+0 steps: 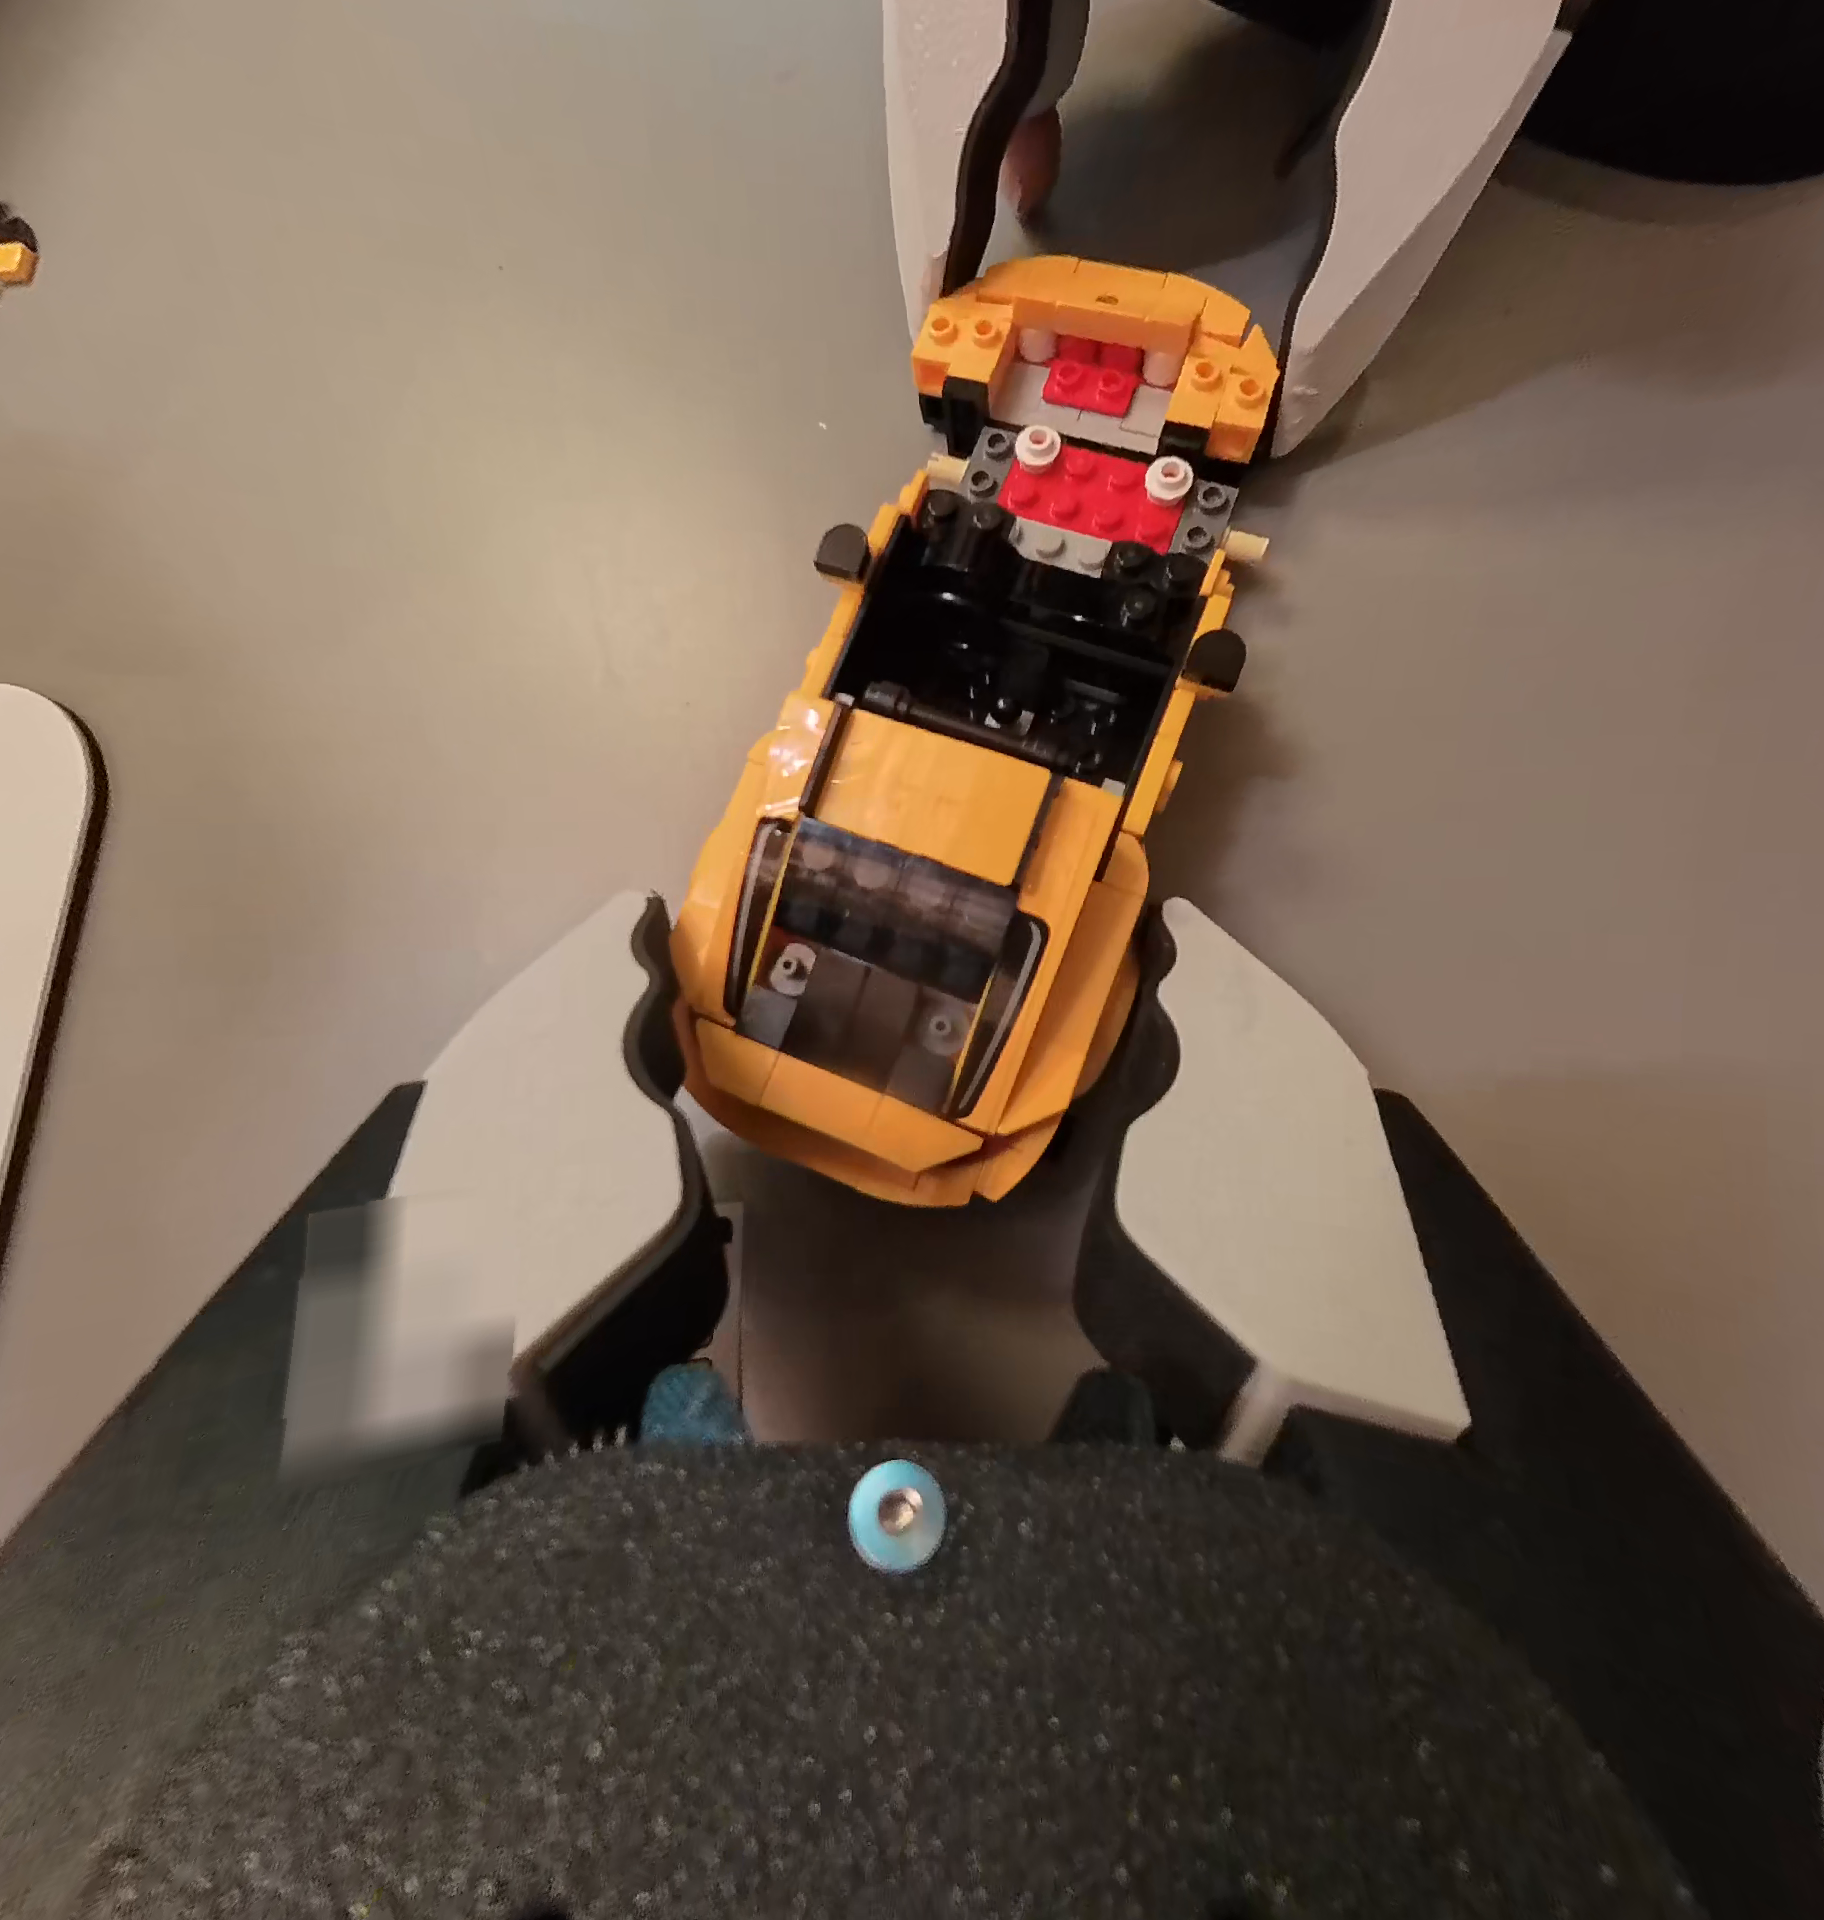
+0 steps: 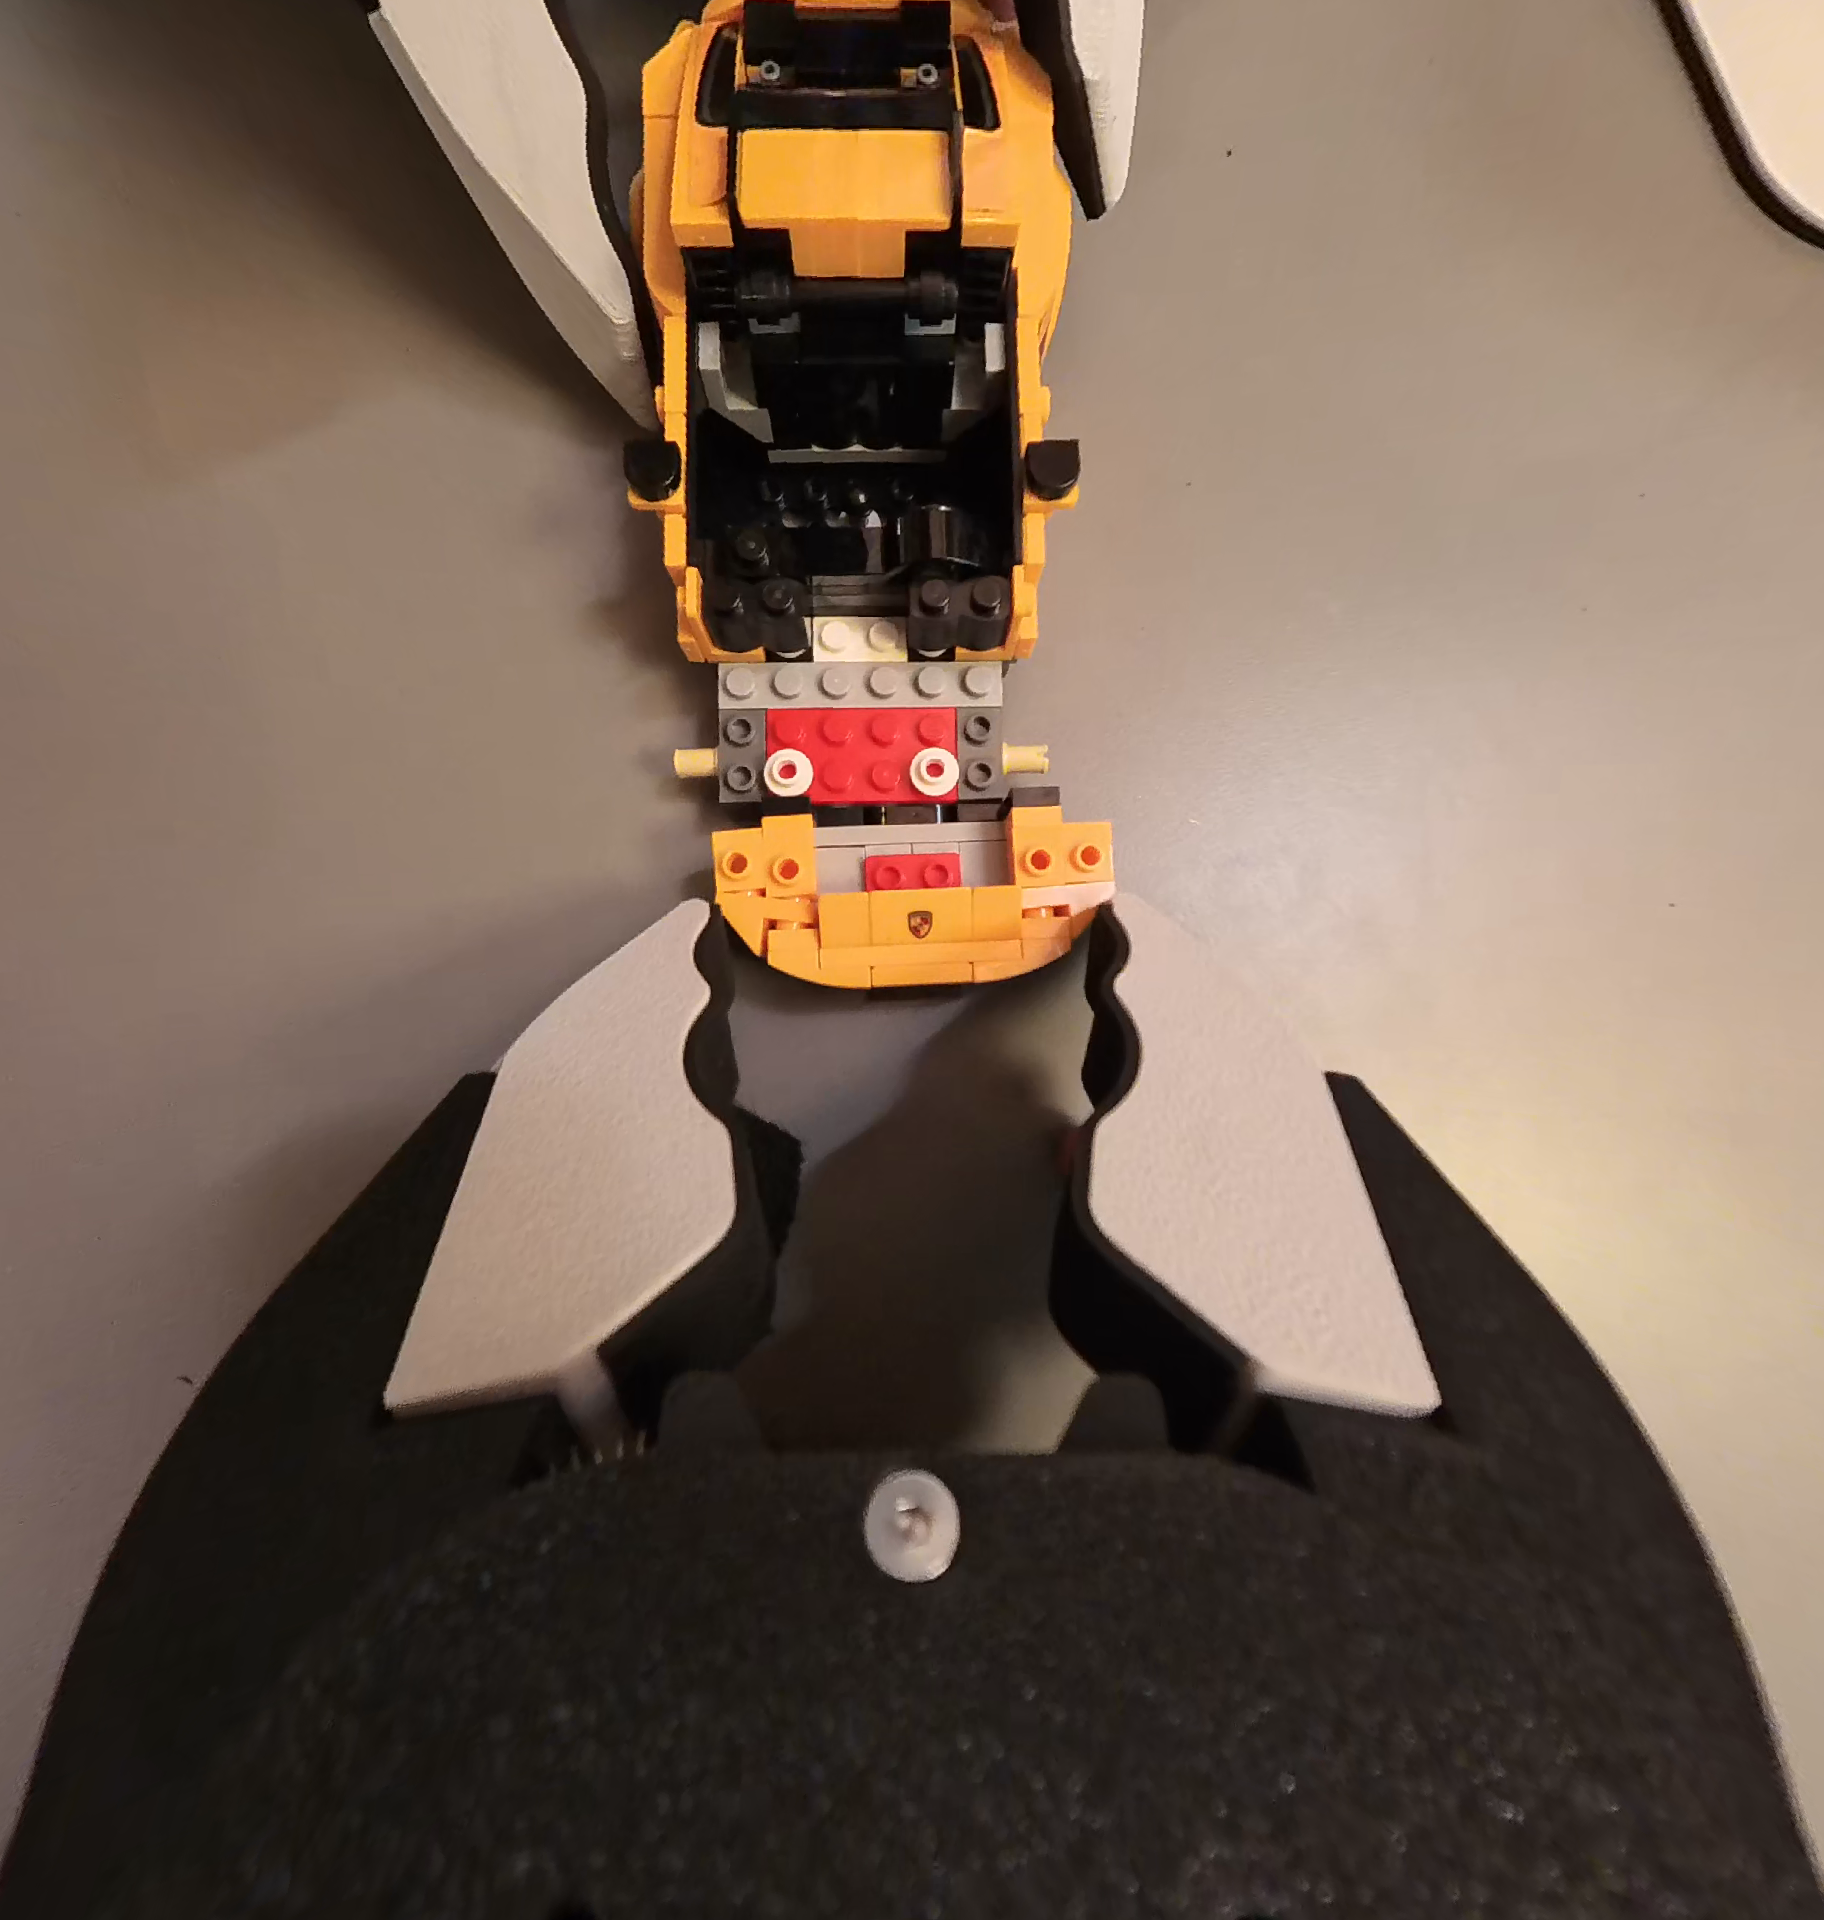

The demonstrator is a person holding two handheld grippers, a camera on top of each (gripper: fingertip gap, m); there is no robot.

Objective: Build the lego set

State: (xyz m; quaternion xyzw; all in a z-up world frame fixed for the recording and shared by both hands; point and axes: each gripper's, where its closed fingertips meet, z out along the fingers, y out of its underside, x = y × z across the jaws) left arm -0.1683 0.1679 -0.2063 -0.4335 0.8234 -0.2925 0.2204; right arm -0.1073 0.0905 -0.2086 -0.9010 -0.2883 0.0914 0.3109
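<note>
The left tool [image 1: 903, 1023] is pinching the orange Lego car [image 1: 1001, 748] at its tail; the right tool [image 2: 903, 977] is bracketing the nose, spread. Light, brittle: it wants holding by the solid flanks.

car [image 2: 846, 499] on table [image 2: 264, 623], between both tools

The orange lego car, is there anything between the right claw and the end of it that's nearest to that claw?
Nothing visible. The right claw is open around the nose of the orange lego car, only bare grey table beneath. The left claw is clamped on the opposite end, out of the way.
</note>
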